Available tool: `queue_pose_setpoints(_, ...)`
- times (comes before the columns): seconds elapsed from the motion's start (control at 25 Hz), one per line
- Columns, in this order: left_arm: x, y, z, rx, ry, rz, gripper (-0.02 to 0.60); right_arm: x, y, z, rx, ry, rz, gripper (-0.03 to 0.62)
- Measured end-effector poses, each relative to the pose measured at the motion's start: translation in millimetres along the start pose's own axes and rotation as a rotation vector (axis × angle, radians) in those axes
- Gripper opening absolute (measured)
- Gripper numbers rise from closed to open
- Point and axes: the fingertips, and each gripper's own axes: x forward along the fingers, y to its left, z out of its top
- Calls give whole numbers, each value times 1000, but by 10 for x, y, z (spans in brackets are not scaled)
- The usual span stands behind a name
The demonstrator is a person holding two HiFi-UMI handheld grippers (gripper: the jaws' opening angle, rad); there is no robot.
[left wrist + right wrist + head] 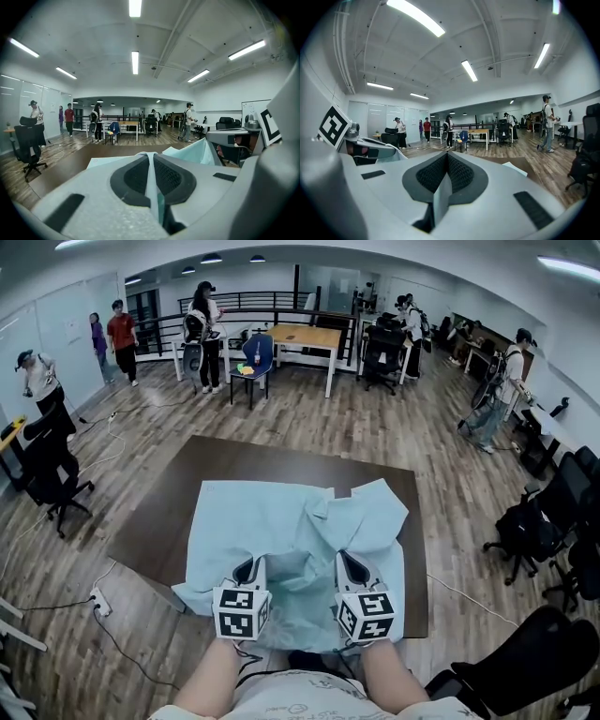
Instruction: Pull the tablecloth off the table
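Head view: rumpled tablecloth (291,531) lies crosswise on table (150,521), near edge overhanging.

Open-plan office. Wheeled office chairs (52,474) stood about on plank floor (309,418). Wood-topped bench (305,337) at far end by railing (244,301). Strip lights (135,62) ran overhead. Glass partitions (384,119), whiteboard (251,110), several people (122,338) standing.

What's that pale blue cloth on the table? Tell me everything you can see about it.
The tablecloth is a thin, pale blue sheet that looks like soft fabric. It lies rumpled on the dark brown table, covering only the near part, with its far right corner folded over and its near side reaching past the table's edge. The left gripper and right gripper each pinch a fold of it there.
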Motion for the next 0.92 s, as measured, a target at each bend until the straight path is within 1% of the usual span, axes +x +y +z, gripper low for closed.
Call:
queue_pose_setpoints(0.52,100,29,13,-16,6,-5,11,80,-75,9,0,11,-6,11)
queue_pose_setpoints(0.92,98,66,-8,-25,-1,-8,11,111,-46,-9,6,4,-3,12)
